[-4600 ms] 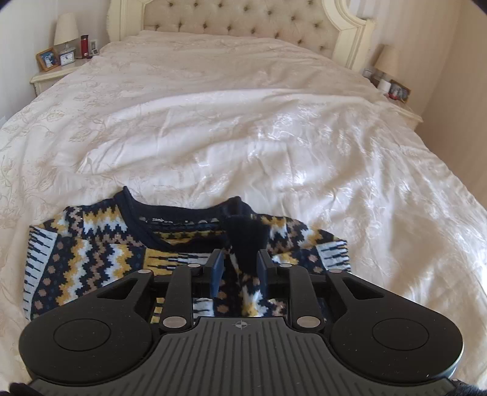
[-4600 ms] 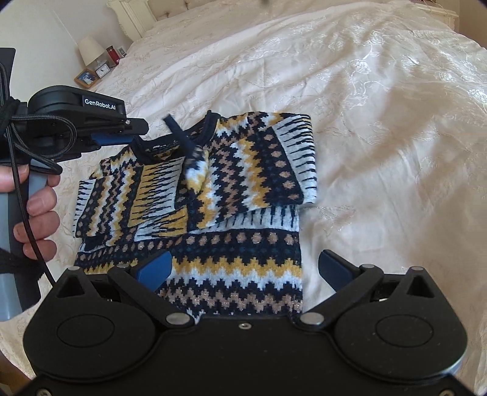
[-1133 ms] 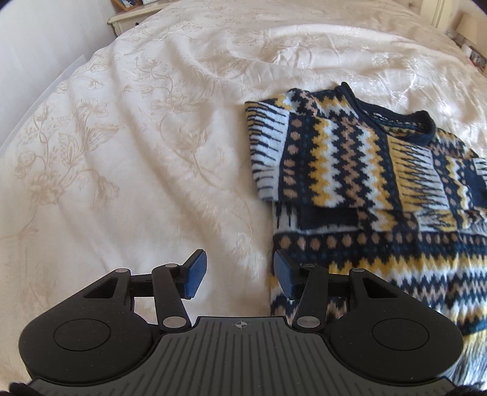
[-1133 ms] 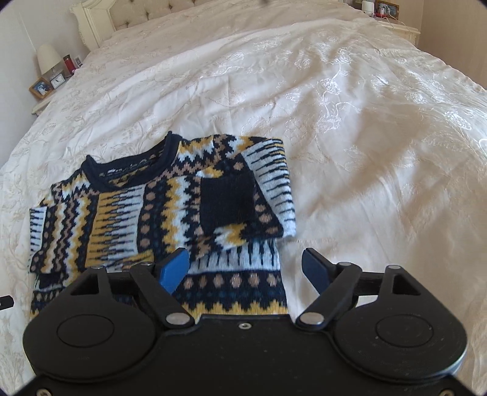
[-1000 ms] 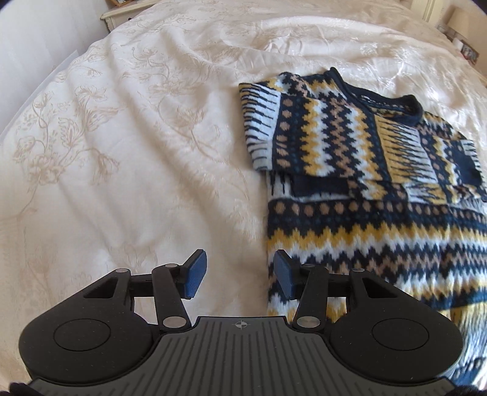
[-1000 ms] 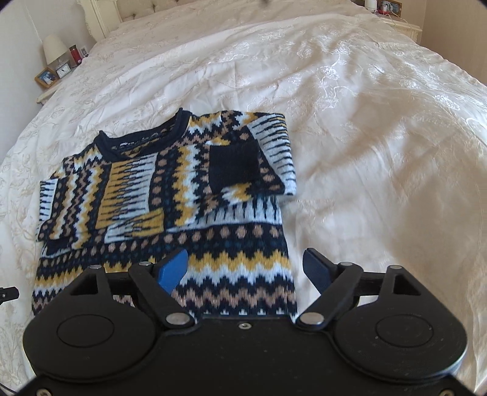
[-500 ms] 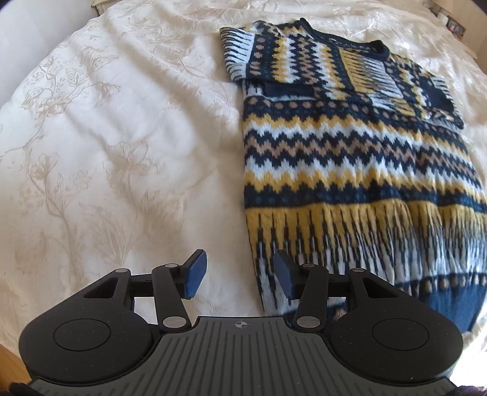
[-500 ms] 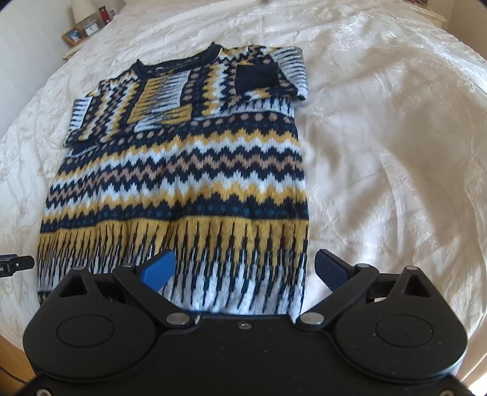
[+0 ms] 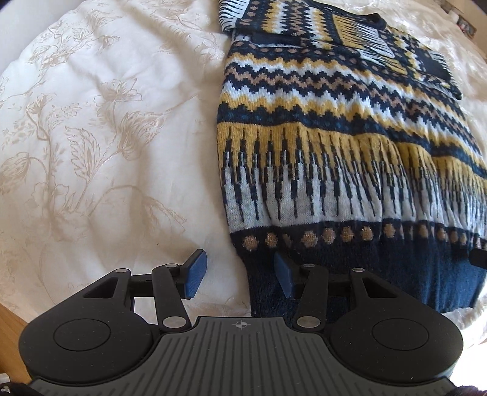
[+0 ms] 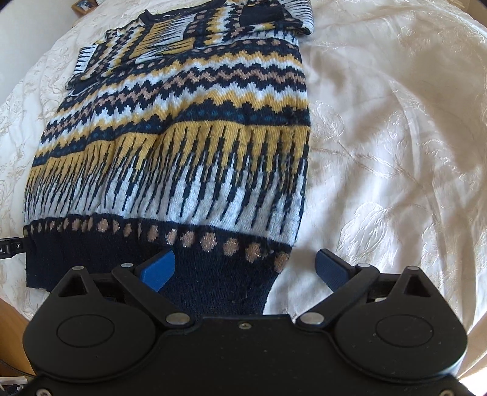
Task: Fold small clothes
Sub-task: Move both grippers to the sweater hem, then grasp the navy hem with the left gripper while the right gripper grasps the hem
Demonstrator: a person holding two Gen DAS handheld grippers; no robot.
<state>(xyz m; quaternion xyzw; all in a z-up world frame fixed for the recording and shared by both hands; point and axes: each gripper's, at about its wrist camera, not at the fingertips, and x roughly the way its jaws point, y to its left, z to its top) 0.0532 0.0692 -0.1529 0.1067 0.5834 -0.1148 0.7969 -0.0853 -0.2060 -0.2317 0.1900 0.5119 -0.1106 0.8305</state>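
Observation:
A navy, yellow and white patterned knit sweater [image 9: 334, 128] lies flat on the cream bedspread [image 9: 100, 128], both sleeves folded across its chest. My left gripper [image 9: 239, 275] is open and straddles the hem's left corner, one finger on the bedspread, the other over the navy hem band. In the right wrist view the sweater [image 10: 188, 128] fills the left half, and my right gripper [image 10: 246, 269] is open astride the hem's right corner. The tip of the left gripper [image 10: 12, 246] shows at the far left edge.
The cream floral bedspread [image 10: 395, 152] spreads wide on both sides of the sweater. A wooden bed edge [image 9: 12, 329] shows at the lower left. A picture frame [image 10: 83, 4] sits far off at the top.
Both grippers have drawn back from the chest down the sweater to its navy hem and dropped closer to it. The sleeve that the left gripper held earlier now lies folded on the chest.

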